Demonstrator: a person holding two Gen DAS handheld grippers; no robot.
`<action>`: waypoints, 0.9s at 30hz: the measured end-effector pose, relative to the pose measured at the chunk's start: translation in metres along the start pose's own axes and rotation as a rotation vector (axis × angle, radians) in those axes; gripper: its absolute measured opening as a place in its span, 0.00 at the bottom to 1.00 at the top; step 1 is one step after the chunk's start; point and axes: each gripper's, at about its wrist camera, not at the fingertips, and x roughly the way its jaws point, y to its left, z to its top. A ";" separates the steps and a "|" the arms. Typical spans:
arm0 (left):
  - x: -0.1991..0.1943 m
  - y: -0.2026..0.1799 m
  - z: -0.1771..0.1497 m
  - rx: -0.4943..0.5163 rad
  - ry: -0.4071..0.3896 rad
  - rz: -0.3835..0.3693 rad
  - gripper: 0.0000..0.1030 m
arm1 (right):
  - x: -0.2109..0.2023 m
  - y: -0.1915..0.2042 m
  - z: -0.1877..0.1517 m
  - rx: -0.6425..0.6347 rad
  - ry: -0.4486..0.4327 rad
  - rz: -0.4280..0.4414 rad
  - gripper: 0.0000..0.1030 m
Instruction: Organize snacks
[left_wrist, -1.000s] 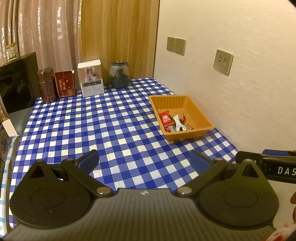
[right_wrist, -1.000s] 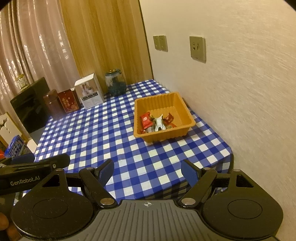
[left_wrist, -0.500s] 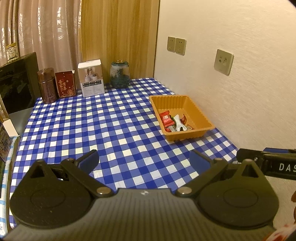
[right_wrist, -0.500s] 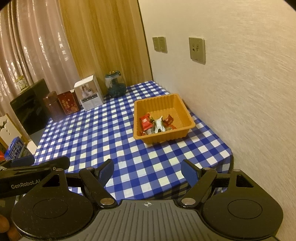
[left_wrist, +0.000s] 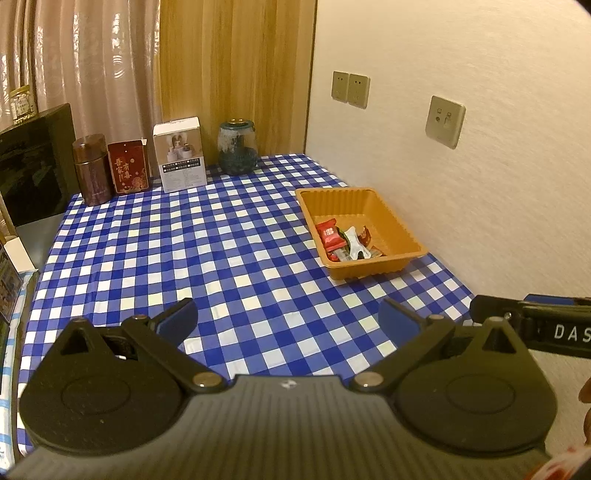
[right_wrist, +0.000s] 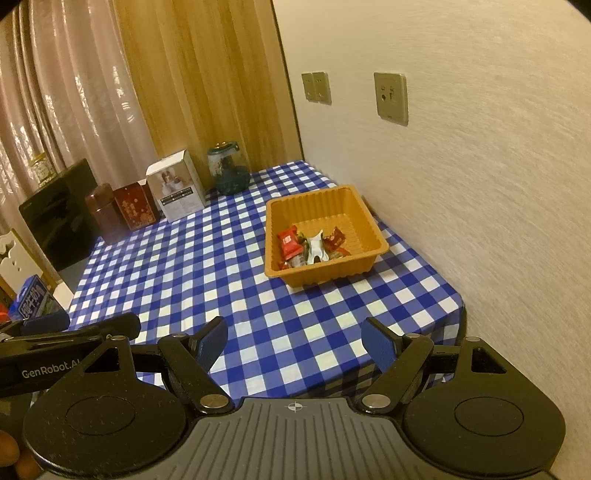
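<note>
The snacks (right_wrist: 310, 247), a small heap of red, white and brown wrapped pieces, lie in the near half of the orange tray (right_wrist: 364, 221), which sits on the checked counter (right_wrist: 207, 258) close against the right-hand wall. I see no loose wrapper on the cloth outside the tray, though the nearest strip of counter is hidden behind the rig, so I judge the gathering largely done. Both tongs hang back over the near edge: the left tongs (left_wrist: 288, 319) spread wide with nothing between the blue pads (left_wrist: 177, 319), the right tongs (right_wrist: 293, 343) likewise spread and empty. For any further pick I would come down over the heap from above, take one wrapper by its crimped end, and keep clear of the thin tray wall. The brown canister (left_wrist: 90, 170), red box (left_wrist: 129, 171), white box (left_wrist: 181, 155) and glass jar (left_wrist: 236, 147) stand well apart along the far edge.
</note>
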 end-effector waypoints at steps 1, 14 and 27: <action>0.000 0.000 0.000 0.000 0.000 0.000 1.00 | 0.000 0.000 0.000 0.002 0.001 -0.001 0.77; 0.001 0.000 -0.001 0.000 0.005 0.000 1.00 | 0.001 -0.001 -0.001 0.005 0.001 0.000 0.77; 0.003 -0.001 -0.004 0.003 0.010 0.003 1.00 | 0.001 0.000 -0.003 0.007 0.000 -0.002 0.77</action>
